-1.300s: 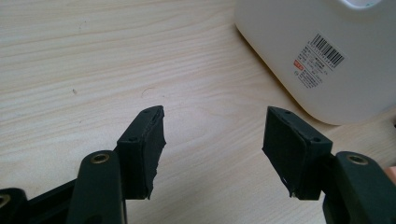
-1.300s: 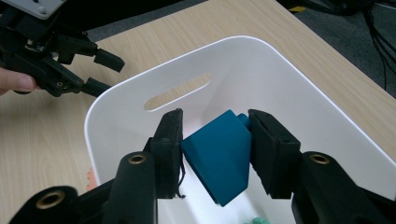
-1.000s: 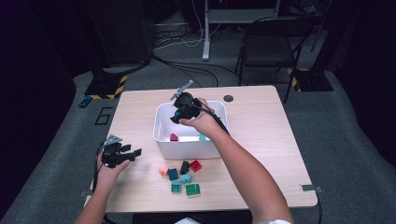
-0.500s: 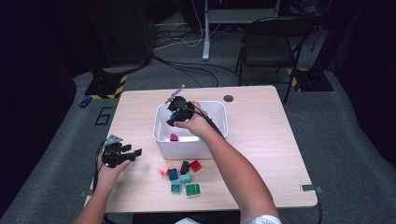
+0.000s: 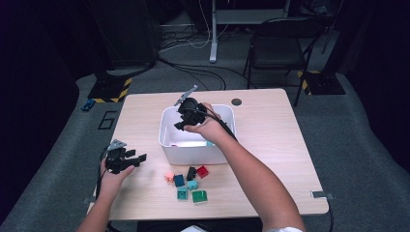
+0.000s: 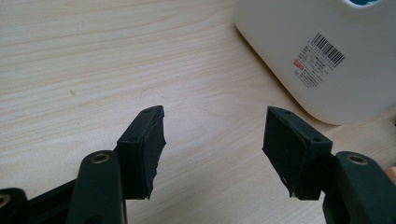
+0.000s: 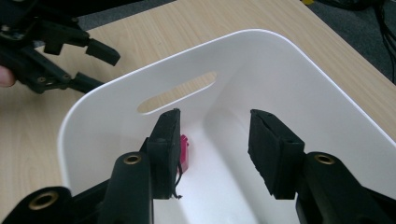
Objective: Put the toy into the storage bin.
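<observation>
The right gripper [image 5: 180, 121] is held over the left part of the white plastic bin [image 5: 222, 157] at the middle of the wooden table [image 5: 275, 145]; in the right gripper view its jaws [image 7: 212, 149] stand apart with nothing between them, having just been opening, and they point down into the bin [image 7: 289, 84]; a magenta block [image 7: 184, 151] lies on the bin floor just beyond the left-hand jaw, partly hidden by it, and whether pad and block touch cannot be told; in the high view a teal block [image 5: 210, 143] lies inside the bin near its front wall, beside the person's right hand [image 5: 205, 126]. The left gripper [image 5: 138, 159] rests low at the table's left front, well apart from the bin; in the left gripper view its jaws [image 6: 212, 140] are wide and empty over bare wood, with the bin's outer wall and barcode label [image 6: 320, 60] ahead to the right. Loose blocks lie on the table in front of the bin: a pink block [image 5: 169, 176], a dark teal block [image 5: 179, 180], a black block [image 5: 191, 172], a red block [image 5: 202, 171], a light teal block [image 5: 192, 184], and two green blocks [image 5: 182, 194] [image 5: 199, 196] nearest the table's front edge; the group sits close together, between the two forearms.
</observation>
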A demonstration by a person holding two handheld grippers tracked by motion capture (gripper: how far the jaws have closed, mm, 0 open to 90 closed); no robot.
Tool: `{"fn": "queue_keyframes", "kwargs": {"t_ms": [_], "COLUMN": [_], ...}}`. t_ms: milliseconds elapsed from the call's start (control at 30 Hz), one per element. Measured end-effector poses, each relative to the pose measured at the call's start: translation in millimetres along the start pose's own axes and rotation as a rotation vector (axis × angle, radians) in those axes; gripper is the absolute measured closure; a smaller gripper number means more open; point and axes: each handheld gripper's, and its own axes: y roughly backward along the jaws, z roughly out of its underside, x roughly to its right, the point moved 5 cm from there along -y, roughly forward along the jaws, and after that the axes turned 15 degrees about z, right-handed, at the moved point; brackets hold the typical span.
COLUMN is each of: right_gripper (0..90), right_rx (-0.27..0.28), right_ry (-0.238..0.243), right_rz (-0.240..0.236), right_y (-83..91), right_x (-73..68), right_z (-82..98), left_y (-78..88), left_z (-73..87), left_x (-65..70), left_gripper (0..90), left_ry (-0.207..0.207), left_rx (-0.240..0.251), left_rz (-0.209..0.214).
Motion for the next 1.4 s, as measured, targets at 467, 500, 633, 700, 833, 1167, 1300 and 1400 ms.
{"fn": "queue_keyframes", "kwargs": {"t_ms": [467, 500, 633, 700, 833, 1167, 1300, 1400], "right_gripper": [54.4, 54.4, 54.5, 54.5, 54.5, 54.5, 54.9, 54.9], "right_rx": [0.090, 0.098, 0.118, 0.124, 0.140, 0.153, 0.144, 0.137], "right_ry": [0.028, 0.030, 0.042, 0.052, 0.067, 0.096, 0.097, 0.105], "right_rz": [-0.030, -0.028, -0.024, -0.024, -0.028, -0.087, -0.079, -0.079], "right_y": [76.3, 82.2, 97.6, 102.1, 107.8, 100.0, 92.6, 86.5], "right_x": [-15.1, -16.3, -20.9, -24.1, -32.4, -62.2, -65.7, -69.6], "right_z": [19.9, 22.1, 28.8, 32.2, 40.0, 70.4, 82.2, 92.8], "left_y": [-0.9, -0.7, -1.1, -1.0, -0.8, -0.7, -1.0, -0.8], "left_z": [0.3, 0.5, 0.3, 0.3, 0.3, 0.6, 0.9, 1.0], "left_x": [0.7, 0.7, 1.0, 1.2, 0.8, 0.8, 1.0, 0.6], "left_gripper": [38.1, 38.1, 38.1, 38.1, 38.1, 38.1, 38.1, 38.1], "left_ry": [-0.004, -0.003, -0.004, -0.003, -0.005, -0.012, -0.010, -0.009], "left_rx": [0.003, -0.002, 0.004, 0.003, 0.004, -0.006, -0.007, -0.010], "left_rz": [-0.008, -0.008, -0.010, -0.009, -0.010, -0.010, -0.009, -0.009]}}
